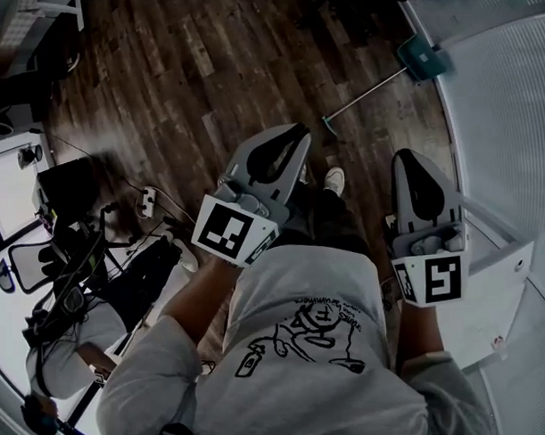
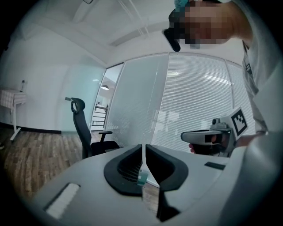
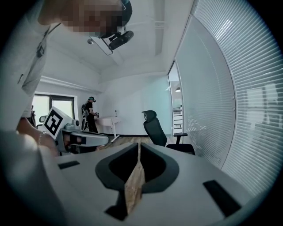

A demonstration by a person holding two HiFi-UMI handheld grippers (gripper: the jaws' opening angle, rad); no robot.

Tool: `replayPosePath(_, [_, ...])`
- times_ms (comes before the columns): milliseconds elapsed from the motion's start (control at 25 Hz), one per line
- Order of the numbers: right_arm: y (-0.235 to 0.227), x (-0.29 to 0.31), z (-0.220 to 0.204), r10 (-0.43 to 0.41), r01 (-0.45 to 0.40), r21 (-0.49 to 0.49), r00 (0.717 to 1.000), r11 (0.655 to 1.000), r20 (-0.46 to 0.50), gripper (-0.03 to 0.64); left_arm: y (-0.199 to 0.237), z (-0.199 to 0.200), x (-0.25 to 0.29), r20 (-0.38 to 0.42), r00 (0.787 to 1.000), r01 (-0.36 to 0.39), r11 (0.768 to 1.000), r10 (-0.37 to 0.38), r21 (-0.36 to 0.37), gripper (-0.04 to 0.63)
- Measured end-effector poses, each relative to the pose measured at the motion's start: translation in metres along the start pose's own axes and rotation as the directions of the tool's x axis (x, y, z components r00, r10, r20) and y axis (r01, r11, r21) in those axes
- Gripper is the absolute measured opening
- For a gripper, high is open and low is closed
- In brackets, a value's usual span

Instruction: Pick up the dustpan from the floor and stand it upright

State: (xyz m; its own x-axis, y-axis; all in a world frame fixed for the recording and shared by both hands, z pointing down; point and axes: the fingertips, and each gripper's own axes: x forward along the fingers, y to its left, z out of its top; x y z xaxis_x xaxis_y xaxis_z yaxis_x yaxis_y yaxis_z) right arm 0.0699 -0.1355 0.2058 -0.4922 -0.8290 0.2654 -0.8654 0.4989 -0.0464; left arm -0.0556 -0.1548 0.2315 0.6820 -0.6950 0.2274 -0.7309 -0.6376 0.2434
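Teal plastic dustpan (image 1: 422, 57) lies on dark wood floor (image 1: 187, 72), well ahead. Left gripper (image 1: 295, 135) and right gripper (image 1: 406, 158) both closed, empty. Probably light, stiff; take its thin handle (image 1: 366, 93).

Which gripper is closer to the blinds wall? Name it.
The right gripper, close beside the blinds wall; the left gripper sits further off over the wood floor.

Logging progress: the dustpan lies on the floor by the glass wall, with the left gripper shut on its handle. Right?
No. The dustpan does lie on the floor by the glass wall, but the left gripper is shut on nothing, well short of the handle, as the head view shows.
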Motion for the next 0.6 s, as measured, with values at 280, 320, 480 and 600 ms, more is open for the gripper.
replayPosePath(280, [0.001,0.005,-0.043,-0.012,0.011,-0.007,1.0,1.0,-0.022,0.015,0.004,-0.043,0.006,-0.024,1.0,0.012,1.0,-0.012,-0.001,0.023])
replayPosePath(320, [0.003,0.005,-0.049,-0.011,0.011,-0.011,1.0,1.0,-0.025,0.015,0.004,-0.048,0.006,-0.024,1.0,0.017,1.0,-0.017,-0.001,0.023])
replayPosePath(480, [0.001,0.01,-0.076,-0.017,0.017,-0.005,0.999,1.0,-0.042,0.015,0.007,-0.073,0.012,-0.041,0.999,0.028,1.0,-0.028,-0.001,0.023])
replayPosePath(600, [-0.004,0.016,-0.103,-0.02,0.02,0.006,0.999,1.0,-0.048,0.015,0.014,-0.099,0.021,-0.039,0.999,0.027,1.0,-0.027,0.0,0.023])
